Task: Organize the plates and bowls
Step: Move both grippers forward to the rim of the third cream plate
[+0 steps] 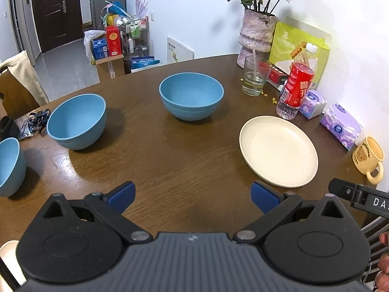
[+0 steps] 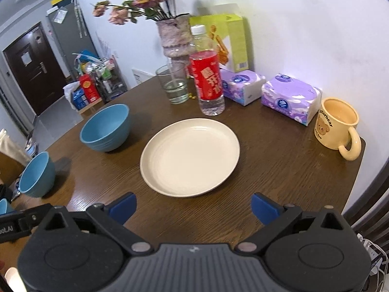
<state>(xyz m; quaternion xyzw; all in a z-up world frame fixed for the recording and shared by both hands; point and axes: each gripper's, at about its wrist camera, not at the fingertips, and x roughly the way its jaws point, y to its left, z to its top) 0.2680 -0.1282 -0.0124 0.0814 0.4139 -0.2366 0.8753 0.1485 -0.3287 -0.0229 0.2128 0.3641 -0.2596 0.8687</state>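
Left gripper [image 1: 193,196] spread wide, blue pads [image 1: 122,194] well apart, nothing between them, poised over the near edge of the brown wooden table [image 1: 170,160]. Right gripper [image 2: 193,206] likewise released and empty, hovering just near of the cream plate [image 2: 190,154].

Seen from the left wrist: three blue bowls, all upright and apart from one another. Middle bowl [image 1: 191,95] at the far centre; second bowl [image 1: 77,121] to its left and nearer; third bowl [image 1: 9,165] cut by the left edge of the view. Cream plate [image 1: 278,150] lying flat to the right, apart from every bowl.

Along the far right, by the wall: vase of dried roses [image 2: 173,37], drinking glass [image 2: 175,86] with some water in it, red-labelled water bottle [image 2: 207,77] just beyond the plate, two purple tissue packs [image 2: 290,97] (side by side), and a yellow bear mug [image 2: 336,127] near the table's right corner.
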